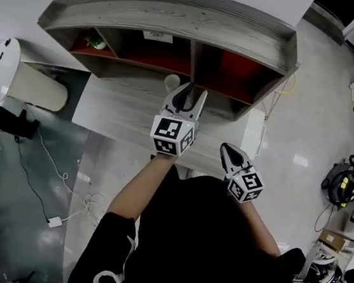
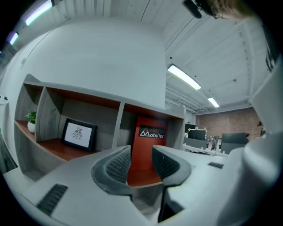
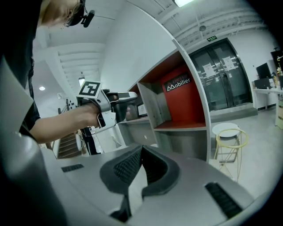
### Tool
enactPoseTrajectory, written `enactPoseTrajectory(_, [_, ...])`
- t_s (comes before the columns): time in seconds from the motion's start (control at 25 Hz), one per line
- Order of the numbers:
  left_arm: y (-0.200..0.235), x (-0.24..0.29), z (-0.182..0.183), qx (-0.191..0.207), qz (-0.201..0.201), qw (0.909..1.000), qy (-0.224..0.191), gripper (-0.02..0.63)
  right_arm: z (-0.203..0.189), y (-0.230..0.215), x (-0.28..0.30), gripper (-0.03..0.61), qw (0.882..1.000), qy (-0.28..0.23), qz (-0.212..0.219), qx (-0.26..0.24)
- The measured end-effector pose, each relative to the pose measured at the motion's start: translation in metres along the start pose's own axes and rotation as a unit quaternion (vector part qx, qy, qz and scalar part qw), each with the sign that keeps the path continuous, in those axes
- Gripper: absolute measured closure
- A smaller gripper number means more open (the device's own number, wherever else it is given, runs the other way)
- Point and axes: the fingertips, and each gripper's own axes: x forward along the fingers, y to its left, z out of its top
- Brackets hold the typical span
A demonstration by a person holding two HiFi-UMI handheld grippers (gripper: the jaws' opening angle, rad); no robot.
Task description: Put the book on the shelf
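Before the shelf (image 1: 173, 15), left hand-held gripper (image 1: 194, 92) hangs open

Bright, even light from ceiling strips (image 2: 185, 77); fisheye bending and dark corners.

Low in the middle, the left gripper (image 2: 141, 154) holds its jaws apart, empty. At left, a shelf (image 2: 118, 126) holds a picture (image 2: 78, 134).

An open-plan office: rows of monitors (image 2: 197, 134) at far right, ceiling strip lights (image 2: 185, 77), glass double doors (image 3: 221, 81), polished floor (image 1: 301, 121).
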Motion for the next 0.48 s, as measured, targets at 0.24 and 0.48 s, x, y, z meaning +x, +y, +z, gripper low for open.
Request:
enactPoseTrajectory(0.24, [-0.009,-0.059,0.009,0.017,0.028,0.9994,-0.004,0.468,0.019,0.011,0.010,0.578,0.999,-0.017,0.027,-0.015])
enactPoseTrajectory(0.48, [-0.008,-0.105,-0.022,-0.014,0.044,0.9987,0.023,0.468,0.036,0.007,0.006,0.578,0.999,-0.048,0.016,-0.017])
